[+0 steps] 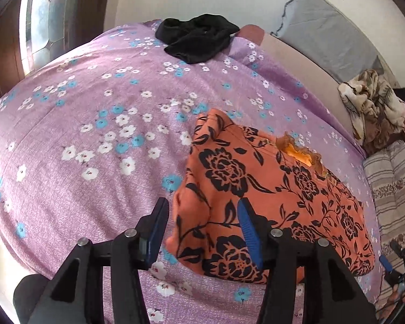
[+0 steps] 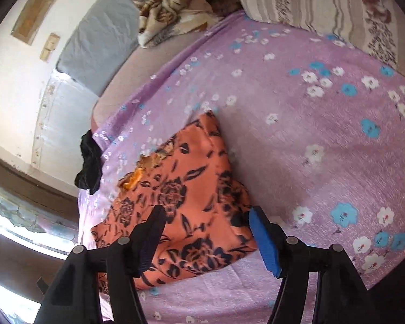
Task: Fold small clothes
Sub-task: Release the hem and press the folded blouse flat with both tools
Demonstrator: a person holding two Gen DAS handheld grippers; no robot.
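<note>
Purple bedspread [image 1: 81,135], dotted with white and blue flowers, fills the scene, window light on the far left. Moving right, a black garment [image 1: 197,37] lies crumpled near the far edge, well apart from the action. Left gripper [image 1: 202,232] hangs low with jaws spread wide, nothing pinched, its right finger over the orange floral garment [image 1: 270,178], which lies folded into a compact shape on the spread. Right gripper [image 2: 208,232] hovers over that same cloth [image 2: 181,194], jaws parted and empty. Further right: brown patterned blanket [image 1: 370,105], bunched, then a striped pillow [image 1: 394,189].
</note>
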